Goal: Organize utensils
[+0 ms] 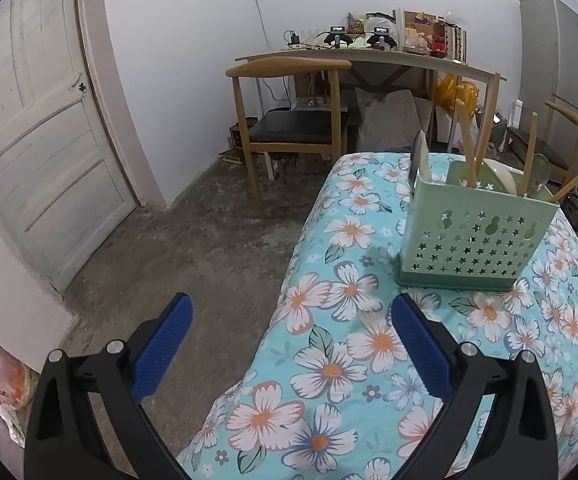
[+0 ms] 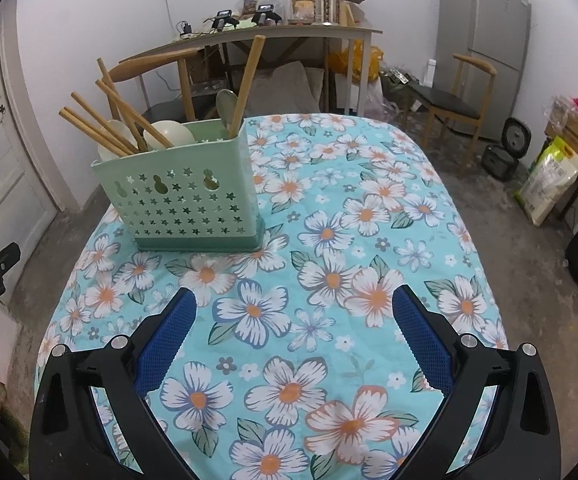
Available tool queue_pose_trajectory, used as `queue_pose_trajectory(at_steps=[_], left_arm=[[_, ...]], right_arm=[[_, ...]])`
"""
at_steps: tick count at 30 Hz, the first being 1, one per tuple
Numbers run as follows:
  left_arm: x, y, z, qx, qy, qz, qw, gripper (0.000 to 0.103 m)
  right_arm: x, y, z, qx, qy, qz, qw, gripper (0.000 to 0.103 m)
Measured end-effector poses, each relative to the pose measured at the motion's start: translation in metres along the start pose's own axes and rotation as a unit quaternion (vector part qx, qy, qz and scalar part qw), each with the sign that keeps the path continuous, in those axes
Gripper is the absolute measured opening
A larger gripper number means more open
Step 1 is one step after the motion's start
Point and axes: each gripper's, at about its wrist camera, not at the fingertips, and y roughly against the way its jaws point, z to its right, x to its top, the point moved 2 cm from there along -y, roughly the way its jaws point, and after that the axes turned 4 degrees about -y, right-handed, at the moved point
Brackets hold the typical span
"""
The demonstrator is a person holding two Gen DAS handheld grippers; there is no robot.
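Your left hand-held gripper and right hand-held gripper hung spread and empty; utensils already stood in the green holder, so probably nothing remained but withdrawing.

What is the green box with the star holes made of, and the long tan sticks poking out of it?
The pale green utensil holder with star-shaped cutouts looks like moulded plastic: smooth, matte, evenly coloured, with cleanly punched holes. The long tan chopsticks look like bamboo or wood, plain and unvarnished, though grain is too fine to see.
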Motion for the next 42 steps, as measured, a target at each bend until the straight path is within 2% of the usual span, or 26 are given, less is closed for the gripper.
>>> queue_pose_trajectory(at_steps=[18, 42], left_arm=[[-0.0014, -0.0028, 0.0032, -0.007, -0.006, -0.011, 0.9999, 0.097], [-0.0027, -0.0002, 0.002, -0.011, -0.006, -0.006, 0.9999, 0.097]], right_arm=[[0.0018, 0.0015, -0.0022, -0.009, 0.013, 0.004, 1.0, 0.094], [0.0064, 0.0067, -0.006, -0.013, 0.028, 0.018, 0.999, 0.094]])
